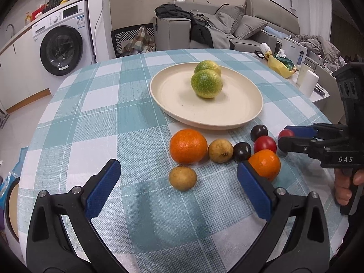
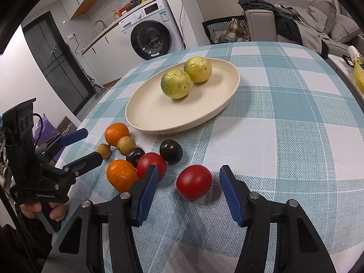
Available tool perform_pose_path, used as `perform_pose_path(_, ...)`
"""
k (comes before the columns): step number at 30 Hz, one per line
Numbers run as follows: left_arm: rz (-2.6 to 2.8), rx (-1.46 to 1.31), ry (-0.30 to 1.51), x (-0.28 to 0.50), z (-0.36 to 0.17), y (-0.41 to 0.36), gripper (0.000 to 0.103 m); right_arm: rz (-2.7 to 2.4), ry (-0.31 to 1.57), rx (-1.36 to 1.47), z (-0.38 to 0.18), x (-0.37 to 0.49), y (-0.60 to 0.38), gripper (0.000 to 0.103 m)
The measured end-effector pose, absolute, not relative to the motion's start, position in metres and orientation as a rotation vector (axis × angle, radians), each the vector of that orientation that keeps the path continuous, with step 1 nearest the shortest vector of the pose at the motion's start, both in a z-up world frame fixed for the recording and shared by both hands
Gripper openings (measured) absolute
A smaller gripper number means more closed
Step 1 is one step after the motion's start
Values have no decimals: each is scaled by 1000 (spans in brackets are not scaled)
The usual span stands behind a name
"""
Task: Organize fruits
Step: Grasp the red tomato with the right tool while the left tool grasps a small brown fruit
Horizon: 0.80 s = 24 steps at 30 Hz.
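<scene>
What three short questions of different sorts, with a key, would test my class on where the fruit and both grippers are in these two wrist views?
1. How many green citrus fruits lie on the plate?
2. True or false: the right gripper is shut on a fruit.
3. Which fruit lies nearest between the left gripper fingers: orange, red or brown?

Key
1. Two, touching: one in front, one behind.
2. False: open, a red fruit on the cloth between its fingers.
3. The small brown fruit.
</scene>
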<state>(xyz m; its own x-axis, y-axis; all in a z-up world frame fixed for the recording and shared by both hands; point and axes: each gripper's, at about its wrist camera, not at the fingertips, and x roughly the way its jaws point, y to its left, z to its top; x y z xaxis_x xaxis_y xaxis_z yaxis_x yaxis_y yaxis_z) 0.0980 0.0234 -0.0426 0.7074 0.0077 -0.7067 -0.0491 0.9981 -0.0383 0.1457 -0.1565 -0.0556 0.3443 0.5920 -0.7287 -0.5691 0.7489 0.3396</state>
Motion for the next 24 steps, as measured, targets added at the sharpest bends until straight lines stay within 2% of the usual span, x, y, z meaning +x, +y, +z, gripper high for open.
perform_pose_path(2, 20, -61, 794, 99, -44, 24, 99, 754, 958, 26, -55, 145, -157, 58)
perform_pose_path(7, -5, -77, 821, 100, -48, 26, 83, 758, 959, 23, -55, 144, -156, 55)
perform_pose_path(11, -25, -83, 839, 102, -51, 26, 76, 760, 945, 8, -50, 141, -157, 55)
perform_pose_path(19, -40, -84, 860, 104, -55, 25, 54, 759, 942, -9, -49, 138, -160, 55)
perform_pose_path(21, -42, -97, 858, 104, -55, 27, 51, 759, 944, -16, -50, 137, -159, 55)
perform_pose_path(24, -43, -105, 857, 105, -55, 29, 39, 757, 947, -26, -51, 137, -157, 55)
